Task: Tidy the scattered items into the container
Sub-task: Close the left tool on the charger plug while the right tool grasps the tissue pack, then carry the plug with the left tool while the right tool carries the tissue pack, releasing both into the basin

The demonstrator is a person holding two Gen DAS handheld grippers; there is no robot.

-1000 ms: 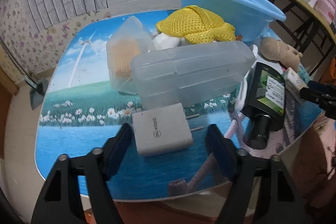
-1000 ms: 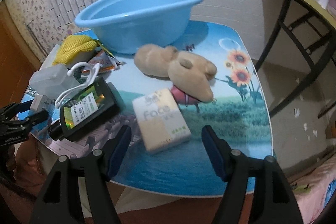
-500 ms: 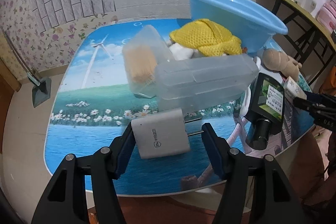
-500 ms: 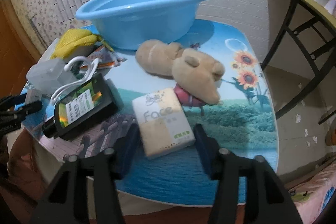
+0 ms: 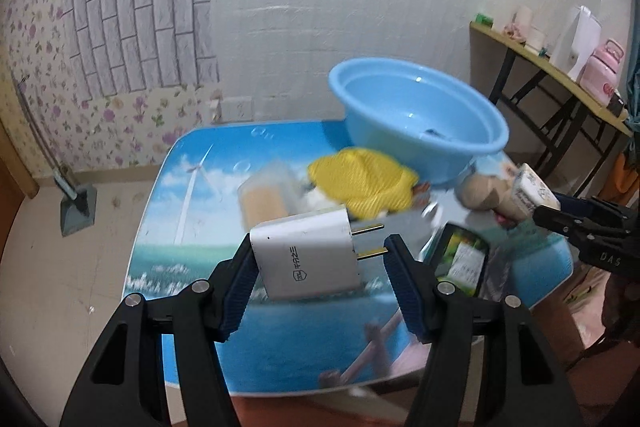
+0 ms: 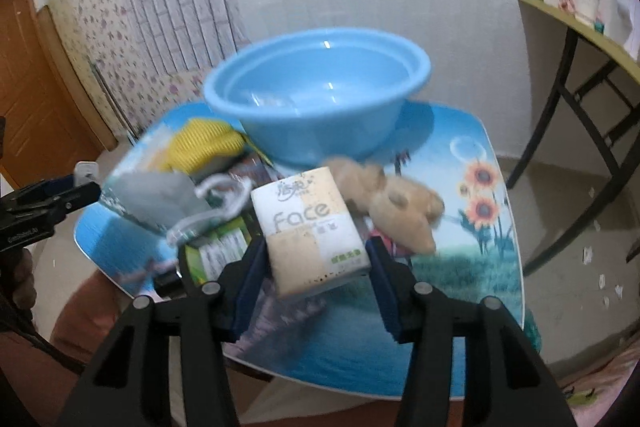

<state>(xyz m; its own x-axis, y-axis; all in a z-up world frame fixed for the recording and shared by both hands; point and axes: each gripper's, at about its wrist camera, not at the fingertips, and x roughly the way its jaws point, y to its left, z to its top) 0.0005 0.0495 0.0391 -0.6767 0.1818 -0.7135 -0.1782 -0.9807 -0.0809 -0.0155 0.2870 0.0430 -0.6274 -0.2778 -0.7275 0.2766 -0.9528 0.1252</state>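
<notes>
While the blue basin (image 5: 416, 123) sits in the upper middle of both views, nearly empty, we carry both loads up over its rim before letting go. Our right gripper (image 6: 316, 267) clamps the tissue pack (image 6: 310, 231) by its sides; we keep it level. Our left gripper (image 5: 320, 267) pinches the white charger (image 5: 306, 253) between one pad and its prongs, a shaky hold, so we move slowly and release low inside.

The basin (image 6: 320, 99) stood at the table's (image 6: 460, 307) far side; the mesh cloth (image 6: 206, 145) lay to its left, the plush toy (image 6: 400, 211) before it, and the bottle (image 6: 218, 251) left of the toy.
</notes>
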